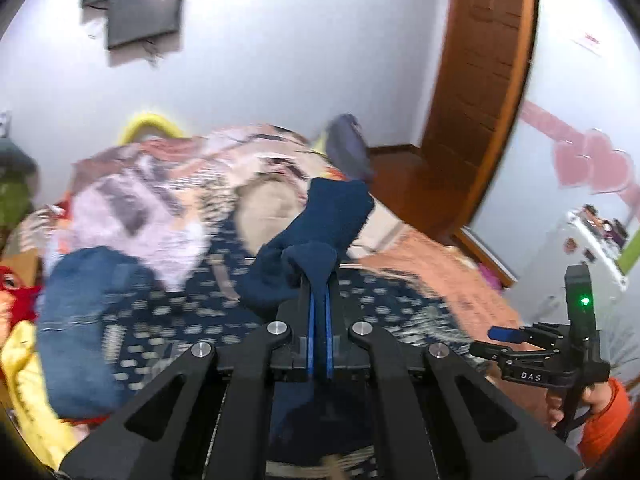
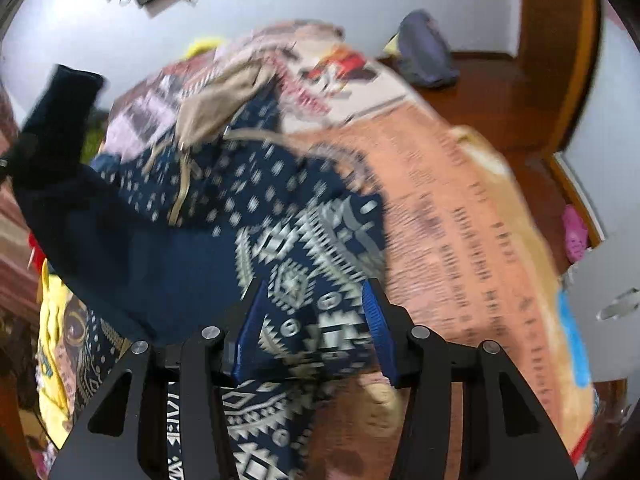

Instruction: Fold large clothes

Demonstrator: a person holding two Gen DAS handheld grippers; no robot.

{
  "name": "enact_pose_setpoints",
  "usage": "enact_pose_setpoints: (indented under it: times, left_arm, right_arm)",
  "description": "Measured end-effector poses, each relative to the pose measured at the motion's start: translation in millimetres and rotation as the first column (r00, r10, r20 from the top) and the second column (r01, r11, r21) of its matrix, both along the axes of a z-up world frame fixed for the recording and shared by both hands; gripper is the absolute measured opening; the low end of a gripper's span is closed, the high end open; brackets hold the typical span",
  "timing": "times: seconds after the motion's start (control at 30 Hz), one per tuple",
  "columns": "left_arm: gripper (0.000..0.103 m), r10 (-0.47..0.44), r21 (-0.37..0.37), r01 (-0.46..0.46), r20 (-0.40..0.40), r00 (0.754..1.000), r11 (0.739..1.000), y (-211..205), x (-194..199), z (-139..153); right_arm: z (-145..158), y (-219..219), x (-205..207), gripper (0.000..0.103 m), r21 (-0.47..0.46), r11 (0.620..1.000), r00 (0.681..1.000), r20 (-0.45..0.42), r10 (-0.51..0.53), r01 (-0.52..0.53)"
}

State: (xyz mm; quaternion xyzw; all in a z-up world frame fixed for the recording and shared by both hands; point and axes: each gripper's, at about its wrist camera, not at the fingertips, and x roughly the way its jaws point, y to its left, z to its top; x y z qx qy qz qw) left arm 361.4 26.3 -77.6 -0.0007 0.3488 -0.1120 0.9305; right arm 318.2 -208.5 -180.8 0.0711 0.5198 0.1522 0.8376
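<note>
A navy garment with a pale geometric print (image 2: 296,216) is spread over a bed covered by an orange patterned blanket (image 2: 472,216), its plain dark blue sleeve (image 1: 320,232) being lifted clear of the rest. The sleeve is pinched in the left gripper (image 1: 319,280), whose blue-padded jaws are pressed fully together on a bunched fold of the cloth, the free end standing up above them. The right gripper (image 2: 316,324) is held low over the printed hem, its jaws partly apart; printed fabric is seen between the blue pads (image 2: 374,320), but whether it is touched by them cannot be told through the blur. In the left wrist view the right gripper is seen at the right edge, carried by a hand (image 1: 596,398) in an orange sleeve (image 1: 604,424). Blue jeans (image 1: 80,320) and a yellow cloth (image 1: 28,396) are piled at the left of the bed, and a brown wooden door (image 1: 480,80) stands beyond it.
</note>
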Motion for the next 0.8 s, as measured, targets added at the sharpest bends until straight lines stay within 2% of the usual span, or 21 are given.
enact_pose_setpoints:
  times: [0.1,0.23,0.5,0.7,0.8]
  left_arm:
    - [0.002,0.049,0.011,-0.049,0.009,0.999,0.999,29.3,-12.2,-8.1]
    - [0.002,0.109,-0.017,-0.109,-0.020,0.994,0.994,63.7,-29.7,-35.0]
    - [0.002,0.263,-0.057,-0.276,-0.172,0.949,0.959,114.7,-55.6,-110.9]
    - [0.003,0.308,-0.115,-0.341,-0.236,0.922,0.933,137.4,-83.0,-136.1]
    - [0.003,0.309,-0.116,-0.346,-0.254,0.916,0.931,140.2,-96.2,-145.7]
  right_arm:
    - [-19.6,14.4,1.3,0.046,-0.040,0.999,0.998,-0.062,0.022,-0.024]
    - [-28.9,28.5,-4.5,0.046,-0.092,0.994,0.996,-0.065,0.056,-0.062]
    - [-25.2,46.8,-14.8,0.048,-0.137,0.982,0.991,-0.065,0.120,-0.128]
    - [-27.0,58.4,-21.8,0.049,-0.178,0.973,0.989,-0.052,0.138,-0.145]
    - [-26.0,58.5,-23.5,0.051,-0.177,0.973,0.989,-0.053,0.137,-0.145]
